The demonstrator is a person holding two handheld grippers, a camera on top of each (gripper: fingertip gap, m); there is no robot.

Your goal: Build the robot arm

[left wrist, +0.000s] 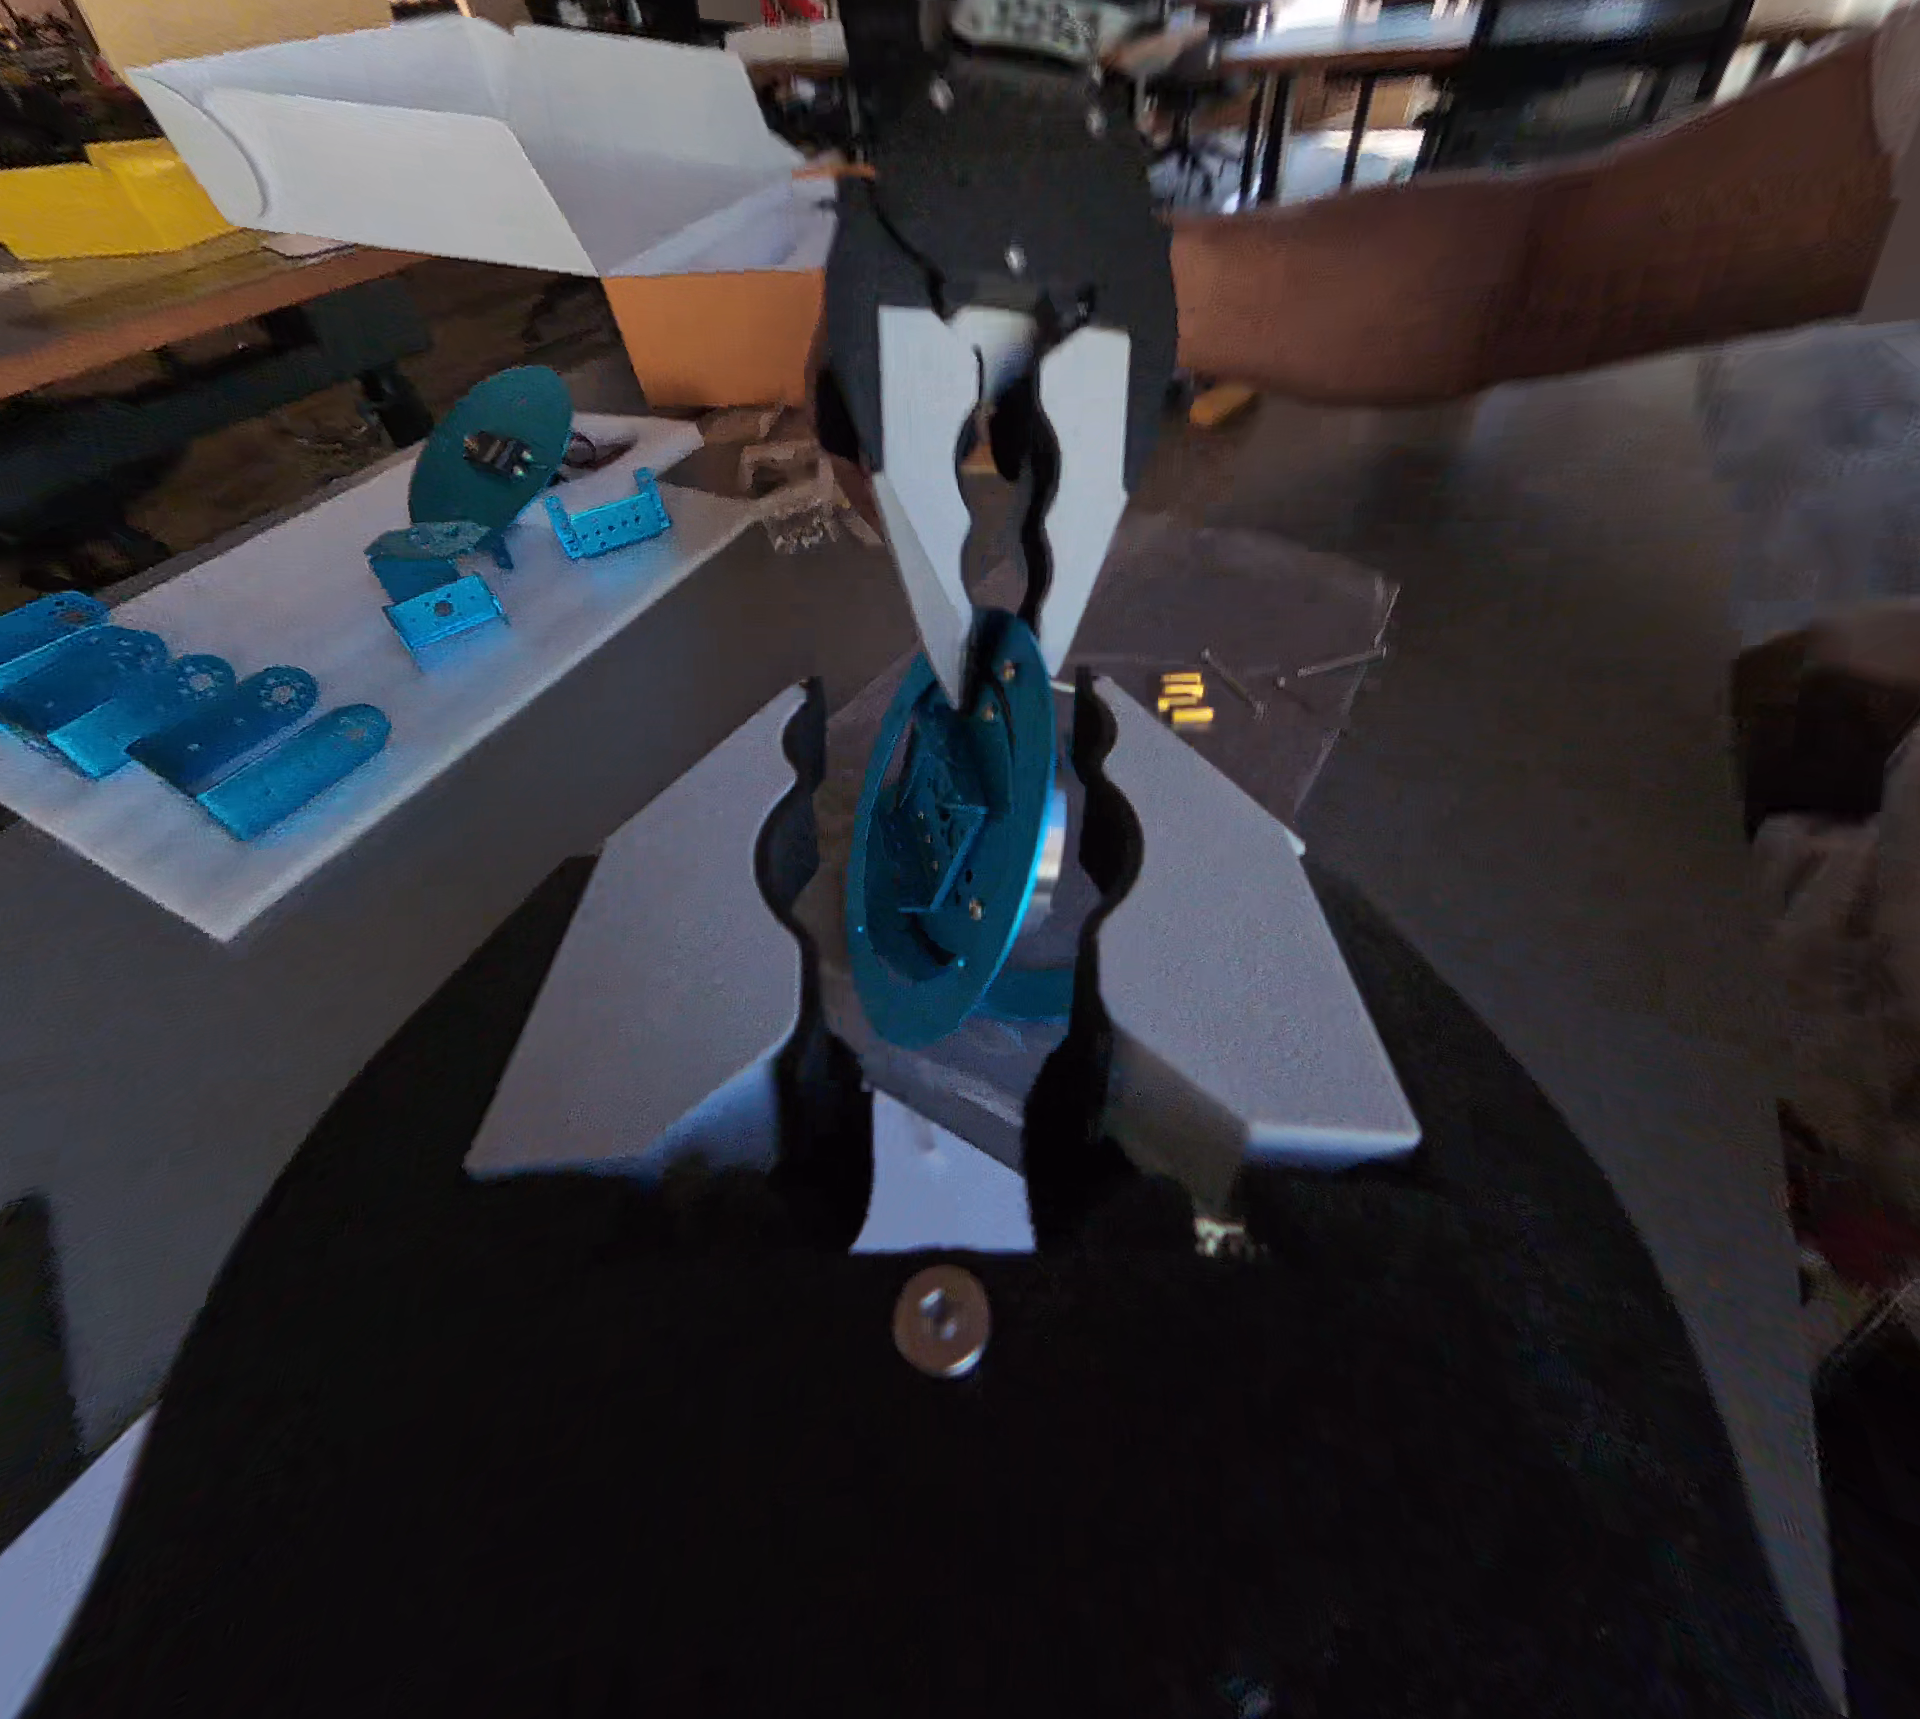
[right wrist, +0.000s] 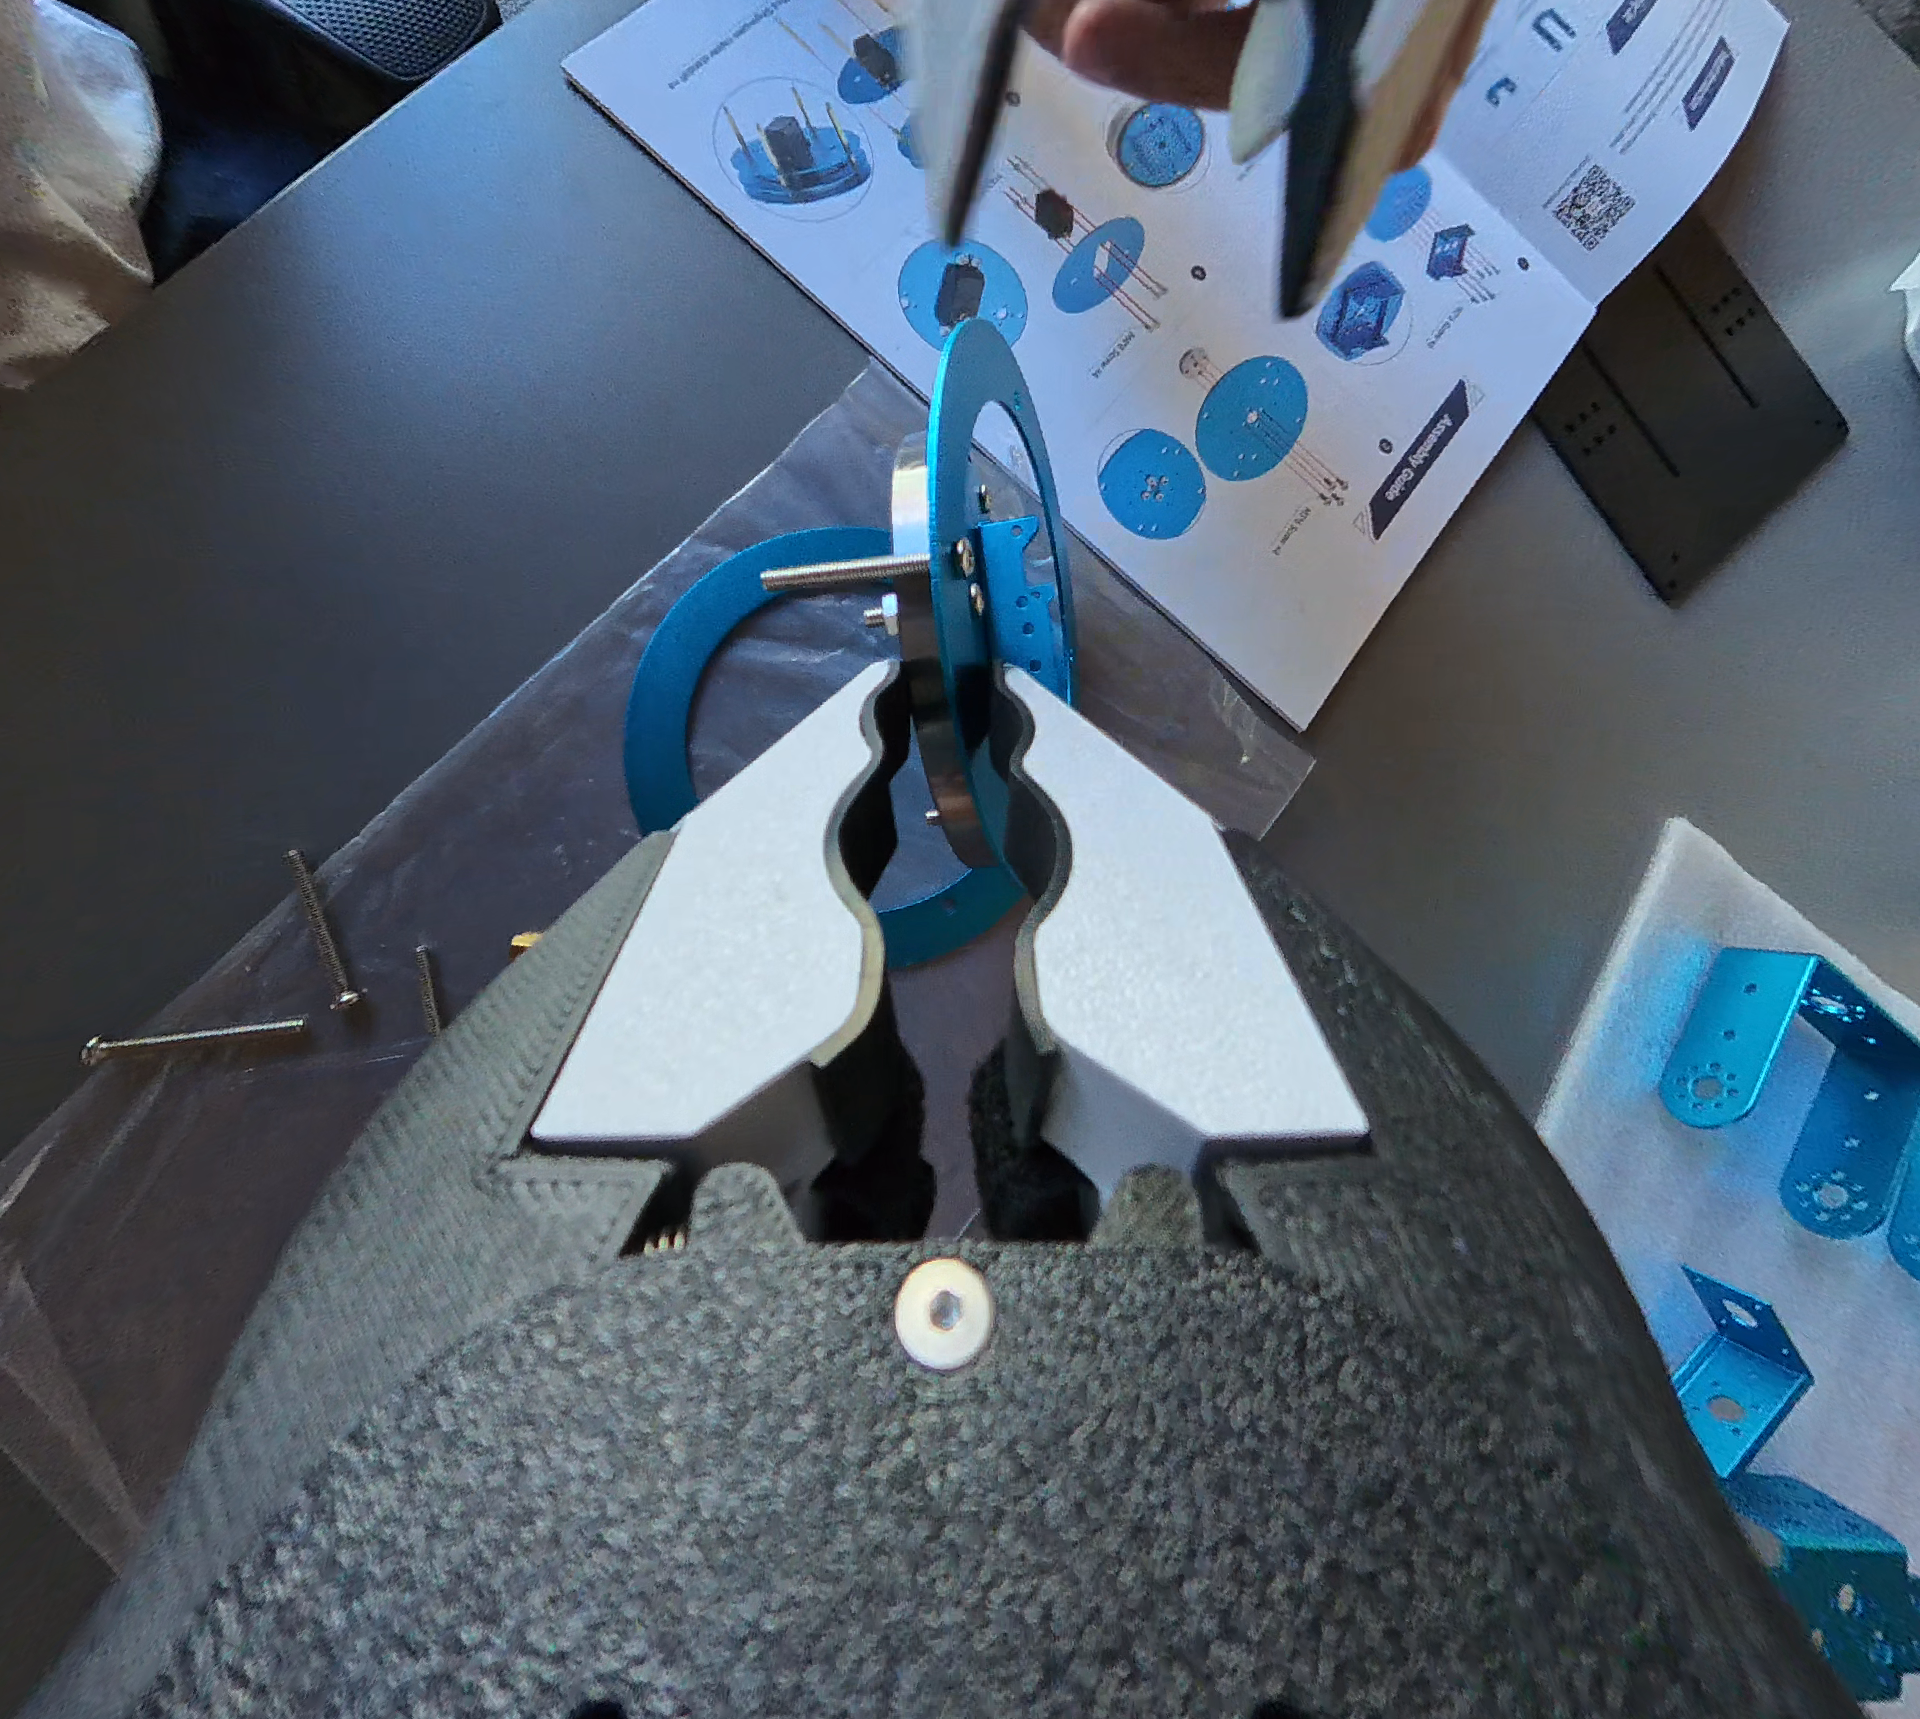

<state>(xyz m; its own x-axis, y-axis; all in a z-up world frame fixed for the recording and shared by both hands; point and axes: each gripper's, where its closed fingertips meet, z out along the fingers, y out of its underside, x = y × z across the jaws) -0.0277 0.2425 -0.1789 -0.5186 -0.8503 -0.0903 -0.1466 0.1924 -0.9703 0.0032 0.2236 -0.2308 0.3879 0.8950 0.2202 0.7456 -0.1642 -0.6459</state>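
Blue disc assembly [right wrist: 992, 589] upright, pinched in right claw [right wrist: 951, 682], between spread left claw [left wrist: 940, 693] fingers.

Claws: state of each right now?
Left claw: open, fingers either side of the blue disc assembly, not clamped.
Right claw: shut on the blue disc assembly.

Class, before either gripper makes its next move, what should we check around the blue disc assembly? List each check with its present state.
1. Right gripper shut on blue disc assembly: ok.
2. Left gripper open: ok.
3. Left fingers clear of the assembly: cannot tell.
4. Long screw sits through the assembly: ok; tightness cannot tell.
5. Loose blue ring flat on the plastic sheet: ok.
6. Loose screws lie away from both grippers: ok.
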